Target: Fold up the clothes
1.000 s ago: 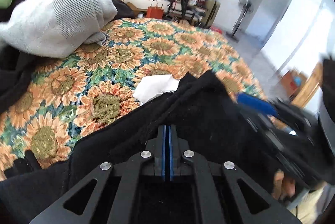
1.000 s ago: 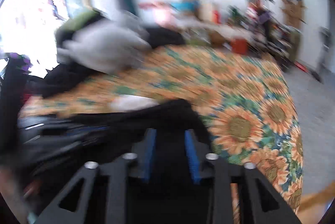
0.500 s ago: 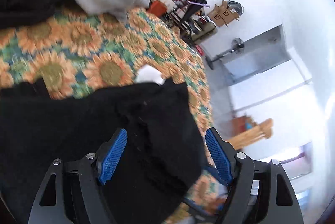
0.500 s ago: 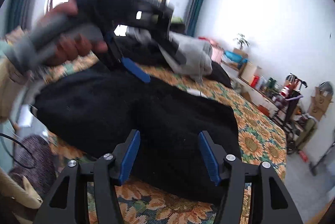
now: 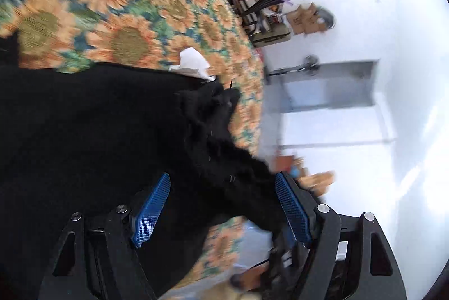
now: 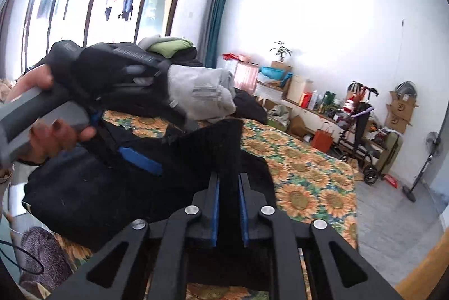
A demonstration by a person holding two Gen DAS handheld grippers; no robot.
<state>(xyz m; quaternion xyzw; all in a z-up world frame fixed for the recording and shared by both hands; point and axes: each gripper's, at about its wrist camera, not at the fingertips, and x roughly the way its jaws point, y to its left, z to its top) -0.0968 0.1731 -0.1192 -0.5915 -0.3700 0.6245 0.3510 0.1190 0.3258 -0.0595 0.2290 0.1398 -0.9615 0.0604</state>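
A black garment lies spread on the sunflower bedspread. My left gripper stands open low over it. Cloth runs between its blue pads without being pressed, and one strip is drawn toward the lower right. In the right wrist view my right gripper is closing its jaws on a raised edge of the black garment, which stands up between the narrow pads. A hand holds the left gripper at the left of that view, and one of its blue pads hangs over the garment.
A grey knit sweater tops a pile of dark clothes at the bed's far side. A white scrap lies by the garment's edge. Cluttered shelves, a black cart and a standing fan line the wall beyond the bed.
My left gripper has opened, letting the black garment go, and has rolled sideways. My right gripper has narrowed from wide apart onto the garment's edge and moved along the bed.
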